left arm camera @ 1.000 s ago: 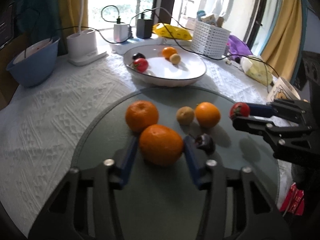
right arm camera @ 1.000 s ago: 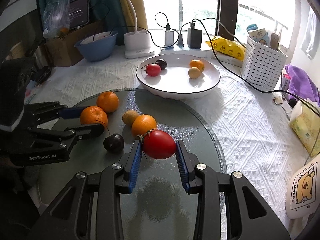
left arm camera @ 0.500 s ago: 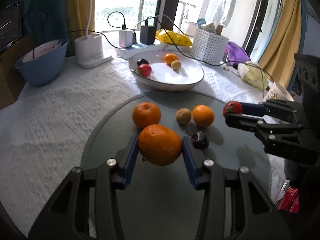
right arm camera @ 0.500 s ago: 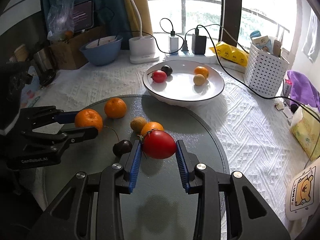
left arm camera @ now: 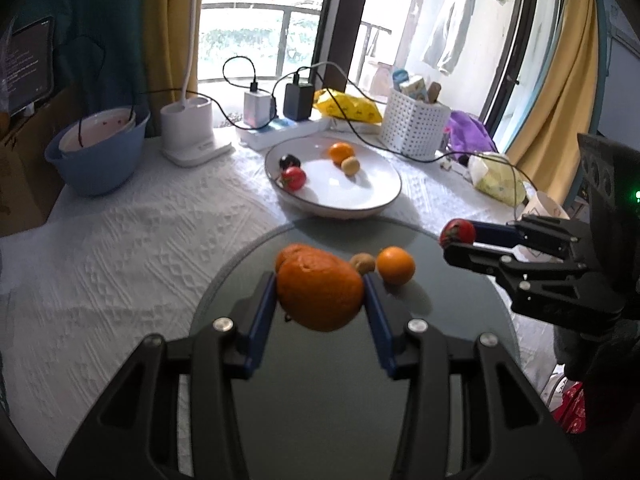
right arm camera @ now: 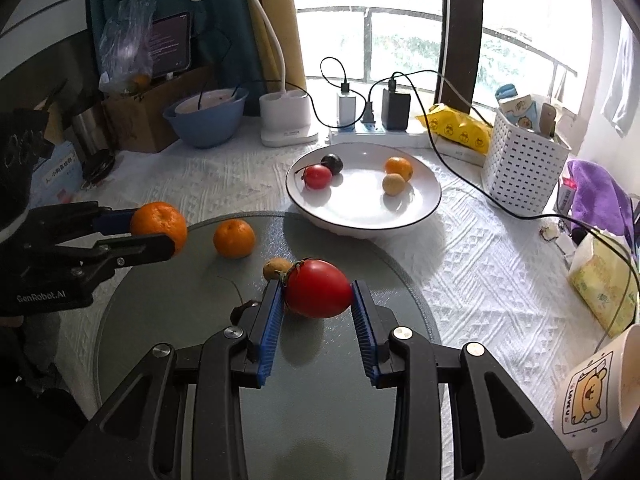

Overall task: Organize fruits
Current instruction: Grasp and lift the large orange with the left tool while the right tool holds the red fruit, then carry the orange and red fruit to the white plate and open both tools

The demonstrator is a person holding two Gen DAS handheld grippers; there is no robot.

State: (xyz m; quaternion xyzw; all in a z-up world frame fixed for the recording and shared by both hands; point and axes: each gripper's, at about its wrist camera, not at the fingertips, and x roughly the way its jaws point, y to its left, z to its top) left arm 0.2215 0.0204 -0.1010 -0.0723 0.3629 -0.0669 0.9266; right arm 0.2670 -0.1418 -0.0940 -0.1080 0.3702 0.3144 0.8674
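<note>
Your left gripper (left arm camera: 320,296) clamps an orange (left arm camera: 320,294), your right gripper (right arm camera: 318,300) clamps a tomato (right arm camera: 319,294); both are lifted, likely bound for the plate (right arm camera: 420,216) at 12 o'clock.

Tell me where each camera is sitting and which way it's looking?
Left wrist: sits on the left gripper, facing the window over its held orange; the right gripper shows at right.
Right wrist: sits on the right gripper, facing the window over its held tomato; the left gripper shows at left.
Both share: the white plate ahead.
</note>
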